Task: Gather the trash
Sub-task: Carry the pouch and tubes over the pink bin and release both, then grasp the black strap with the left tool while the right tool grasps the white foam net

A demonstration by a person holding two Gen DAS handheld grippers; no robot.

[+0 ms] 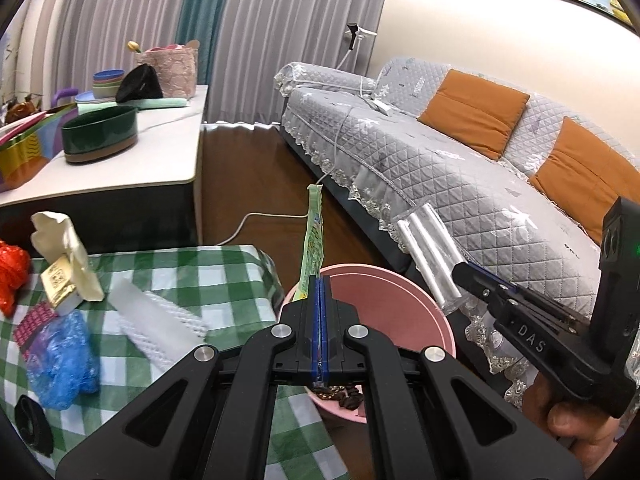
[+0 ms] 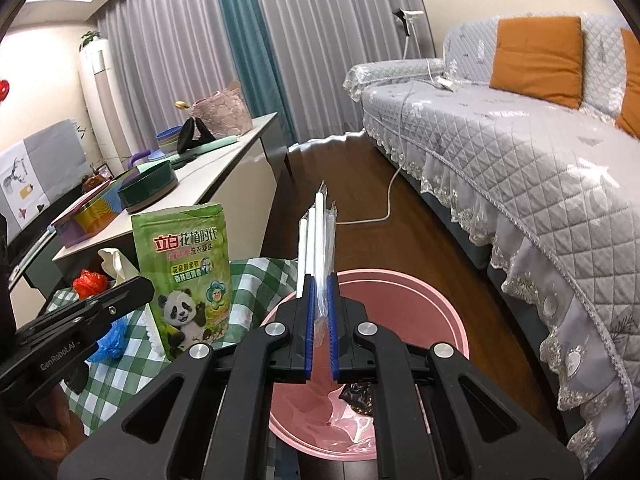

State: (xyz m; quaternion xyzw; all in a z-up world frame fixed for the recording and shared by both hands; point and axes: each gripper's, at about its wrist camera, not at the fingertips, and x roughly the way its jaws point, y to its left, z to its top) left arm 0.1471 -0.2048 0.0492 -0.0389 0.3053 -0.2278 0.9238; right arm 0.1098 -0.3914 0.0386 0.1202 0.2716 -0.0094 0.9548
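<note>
Dark wooden flooring (image 2: 352, 168) runs between a grey quilted sofa (image 2: 520, 152) with orange cushions (image 2: 536, 56) and a low table under a green-checked cloth (image 1: 192, 276). Beside that table's corner stands a pink bin (image 2: 440, 292), with something dark lying at its bottom. Above the bin, the left gripper (image 1: 320, 284) has its blue-padded jaws pressed together on the lower edge of a green pouch (image 2: 184, 276) printed with a panda; the pouch stands upright, seen edge-on from the left wrist and face-on from the right. Just beside it, also over the bin, the right gripper (image 2: 320, 284) pinches a clear plastic sleeve of white straws (image 2: 316, 240), which sticks up and forward from its nearly closed jaws. A hand (image 1: 576, 420) shows under the right gripper's handle. On the checked cloth lie a crumpled blue plastic piece (image 1: 64, 364), a white strip of foam netting (image 1: 156, 320), a cream crumpled paper (image 1: 68, 248) with a small gold box against it, and a red mesh wad (image 1: 12, 276). Farther back, a white sideboard (image 1: 168, 144) carries a dark green oval dish (image 1: 100, 132), stacked bowls and a pink lace basket (image 1: 172, 68). A white cable (image 2: 384, 208) trails across the floor up to the sofa, and grey and teal curtains (image 2: 224, 40) hang behind.
</note>
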